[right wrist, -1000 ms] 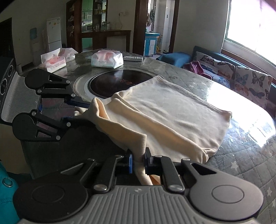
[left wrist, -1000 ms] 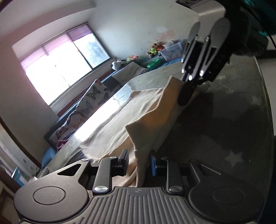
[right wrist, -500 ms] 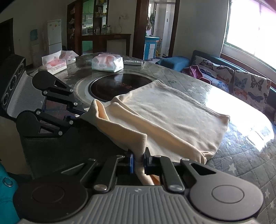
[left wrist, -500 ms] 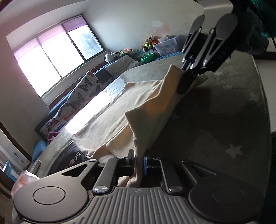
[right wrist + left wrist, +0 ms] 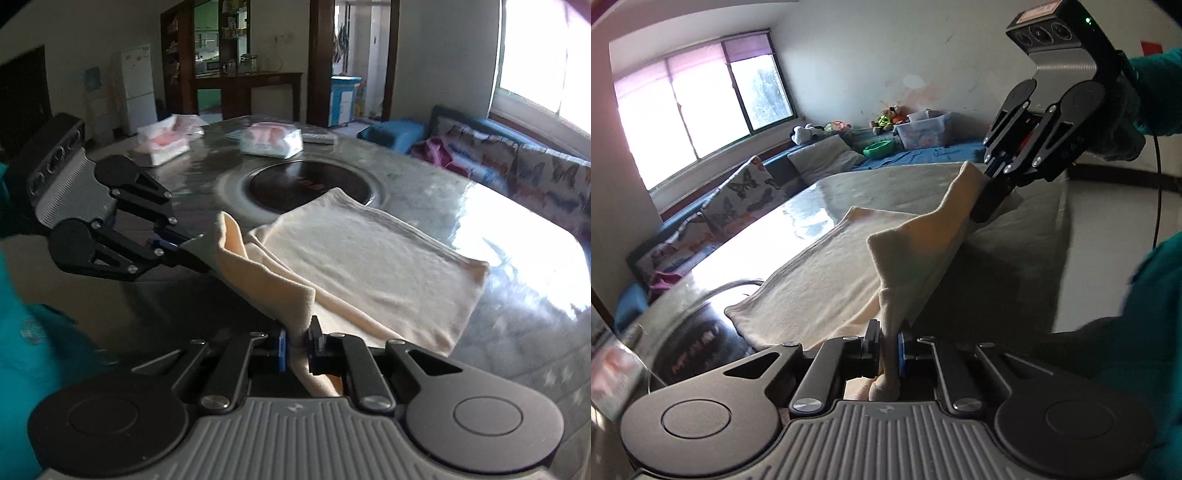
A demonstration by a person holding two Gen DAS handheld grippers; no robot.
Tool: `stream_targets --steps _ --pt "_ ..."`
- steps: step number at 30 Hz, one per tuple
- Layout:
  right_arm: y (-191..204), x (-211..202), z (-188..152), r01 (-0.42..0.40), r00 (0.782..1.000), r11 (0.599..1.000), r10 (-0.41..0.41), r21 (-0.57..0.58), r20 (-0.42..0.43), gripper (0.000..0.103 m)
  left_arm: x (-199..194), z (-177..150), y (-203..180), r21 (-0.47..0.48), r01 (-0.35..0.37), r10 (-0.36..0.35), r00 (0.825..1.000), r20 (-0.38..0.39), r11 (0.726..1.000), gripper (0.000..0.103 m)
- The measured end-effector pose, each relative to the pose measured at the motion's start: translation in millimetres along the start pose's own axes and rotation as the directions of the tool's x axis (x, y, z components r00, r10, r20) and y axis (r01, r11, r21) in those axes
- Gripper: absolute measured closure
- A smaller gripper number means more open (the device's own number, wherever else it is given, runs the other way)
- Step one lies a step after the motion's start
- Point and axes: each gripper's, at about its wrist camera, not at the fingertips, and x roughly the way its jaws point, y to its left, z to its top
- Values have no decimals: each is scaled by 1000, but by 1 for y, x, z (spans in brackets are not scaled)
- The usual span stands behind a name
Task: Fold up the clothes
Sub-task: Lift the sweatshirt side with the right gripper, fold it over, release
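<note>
A: Left gripper is clamped on one corner of the cloth, right gripper on the other, near edge lifted off the table.

B: Thin bites though. I'd guess a corner slips out mid-fold and it lands crooked.

Soft, matt cream cloth lies on a glossy, glass-like tabletop; matt black plastic tongs.
</note>
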Motion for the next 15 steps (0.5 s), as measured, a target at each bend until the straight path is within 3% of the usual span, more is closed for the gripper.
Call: stream_targets --steps 6,15 --pt "10 -17 6 -28 999 1000 28 -8 -21 94 -15 7 8 -64 6 -4 1000 22 998 93" --pt "-43 1 56 12 1000 1000 -12 24 3 94 23 42 65 -103 -66 74 995 70 992 95"
